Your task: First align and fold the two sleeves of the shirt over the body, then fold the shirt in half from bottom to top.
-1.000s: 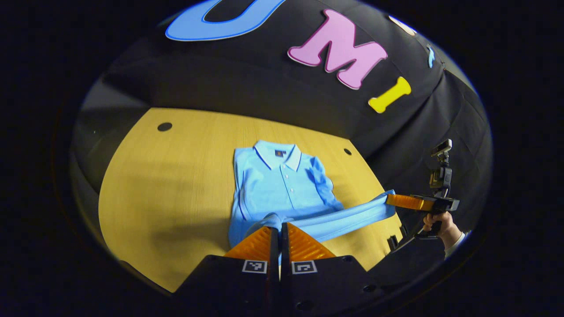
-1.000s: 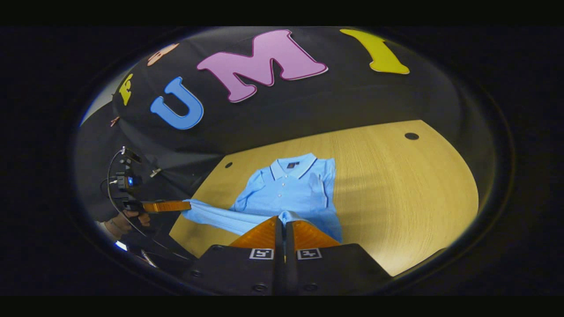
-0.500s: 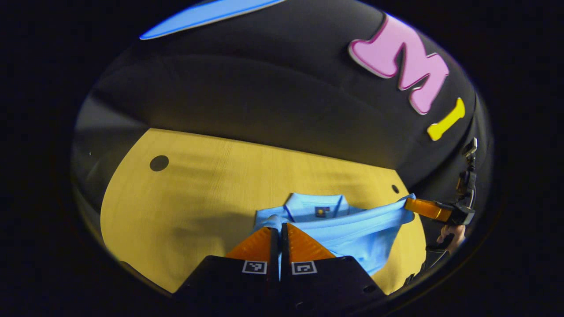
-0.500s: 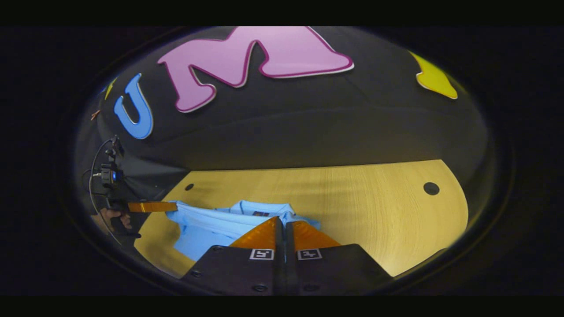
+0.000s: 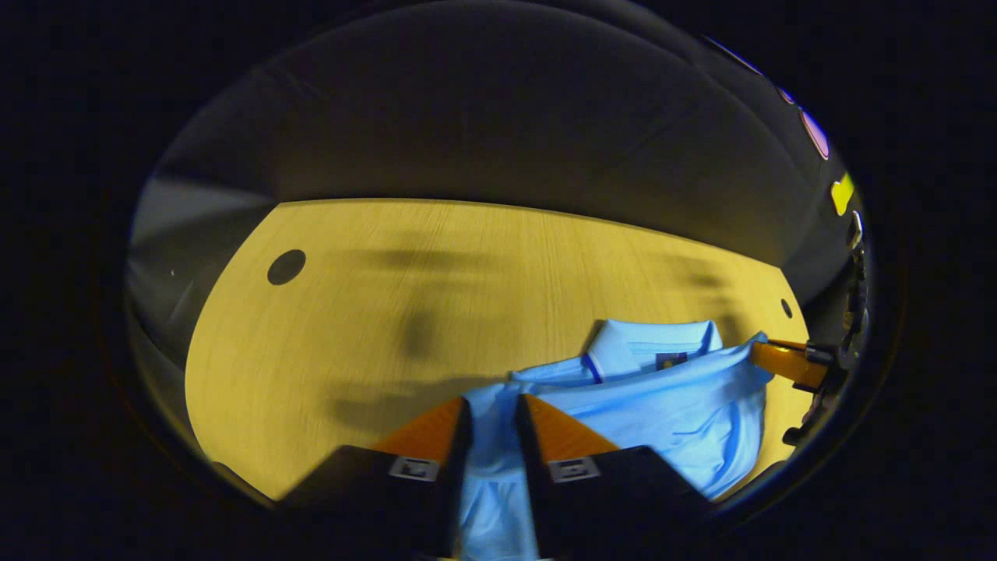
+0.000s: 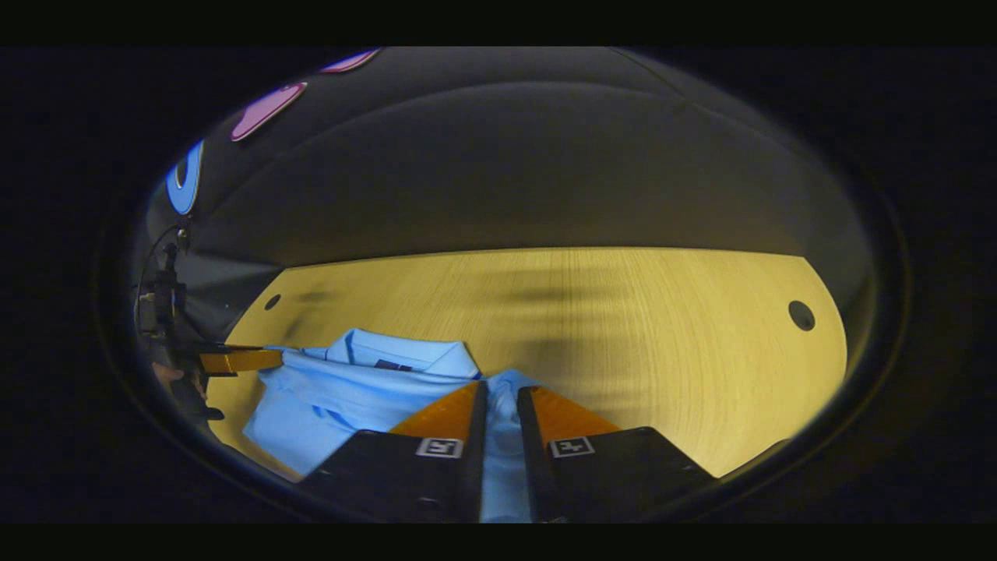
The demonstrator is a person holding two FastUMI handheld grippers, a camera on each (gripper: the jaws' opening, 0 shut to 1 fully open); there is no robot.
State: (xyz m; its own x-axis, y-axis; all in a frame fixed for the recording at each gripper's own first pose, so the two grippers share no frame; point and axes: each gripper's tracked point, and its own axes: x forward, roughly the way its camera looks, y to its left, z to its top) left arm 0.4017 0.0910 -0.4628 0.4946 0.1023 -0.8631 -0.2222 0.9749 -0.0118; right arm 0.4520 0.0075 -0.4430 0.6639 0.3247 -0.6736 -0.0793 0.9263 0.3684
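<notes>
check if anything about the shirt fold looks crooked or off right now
Nothing stands out. The shirt's bottom hem has been carried up to just below the collar, fairly level between the left gripper and right gripper.

L gripper [image 5: 492,417]: fingers parted a little, light-blue fabric shirt [image 5: 670,405] between them. R gripper [image 6: 501,409]: same, fingers slightly apart, cloth between.
</notes>
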